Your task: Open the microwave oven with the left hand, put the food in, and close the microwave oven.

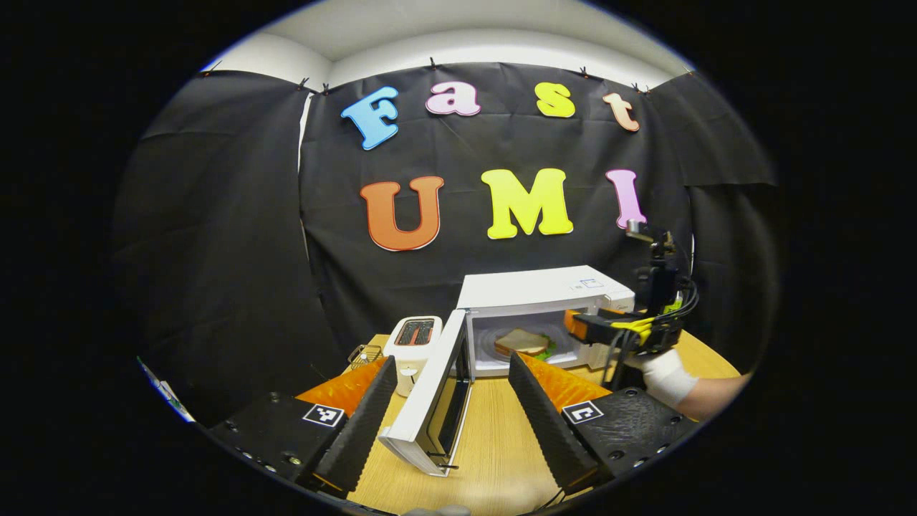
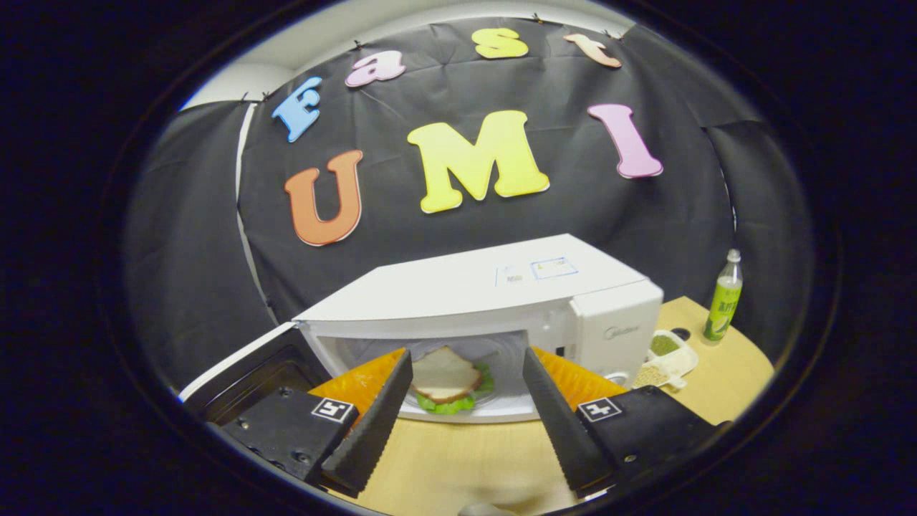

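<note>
The white microwave [image 1: 544,290] stands on the wooden table with its door [image 1: 428,394] swung wide to the left. A sandwich [image 1: 523,342] with lettuce lies inside on the turntable. My left gripper [image 1: 453,362] is open, and the free edge of the door stands between its fingers without being pressed. Farther off, the right gripper [image 1: 609,326] hovers at the cavity's right front corner, held by a hand [image 1: 666,376]. In the right gripper view my right gripper [image 2: 466,355] is open just in front of the cavity, the sandwich [image 2: 448,380] lying beyond its fingertips, apart from them.
A white toaster [image 1: 414,344] and a small wire rack [image 1: 364,353] sit left of the microwave, behind the door. Right of the microwave [image 2: 487,287] are a white dish [image 2: 666,355] of green and pale food and a green bottle [image 2: 723,297]. Bare table [image 2: 444,459] lies in front.
</note>
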